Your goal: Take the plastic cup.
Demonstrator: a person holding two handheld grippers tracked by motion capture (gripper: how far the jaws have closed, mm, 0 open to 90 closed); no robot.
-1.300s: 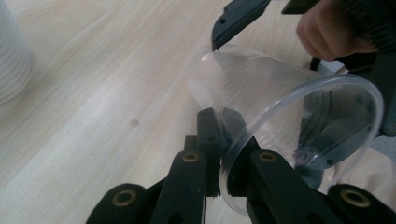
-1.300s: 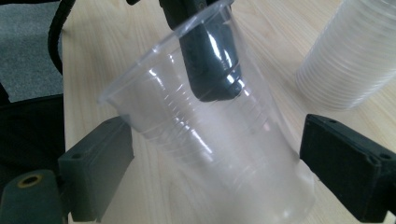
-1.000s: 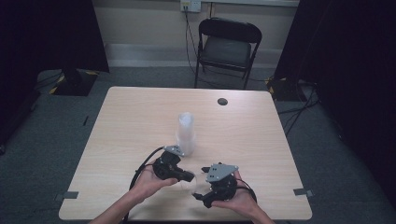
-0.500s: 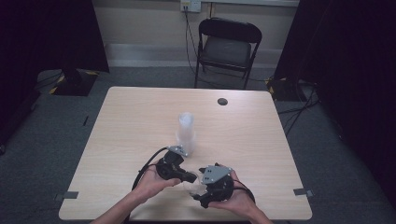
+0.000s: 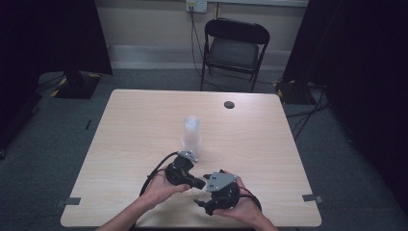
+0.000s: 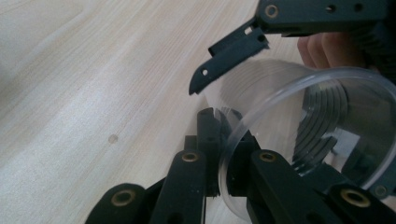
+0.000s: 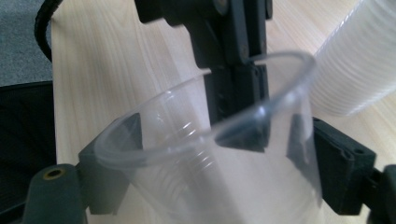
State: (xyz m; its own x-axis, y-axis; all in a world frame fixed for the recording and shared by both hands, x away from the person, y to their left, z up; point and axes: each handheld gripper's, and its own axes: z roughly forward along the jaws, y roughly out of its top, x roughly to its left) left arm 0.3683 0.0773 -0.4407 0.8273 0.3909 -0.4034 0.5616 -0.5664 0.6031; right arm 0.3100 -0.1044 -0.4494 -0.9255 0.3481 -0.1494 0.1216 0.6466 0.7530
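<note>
Two grippers meet on one clear cup at the table's near edge.

Table: light wood, near edge cut off by the frame. Chair behind it, small dark disc near the far edge. Cup stack stands mid-table, washed out; its base is hidden behind the left gripper. Left gripper's jaws are pinched on the rim of a single cup. Right gripper: jaws have just been closing, one on each side of the cup's body; contact is blurred by the plastic, can't tell. From above the cup is barely visible.
</note>
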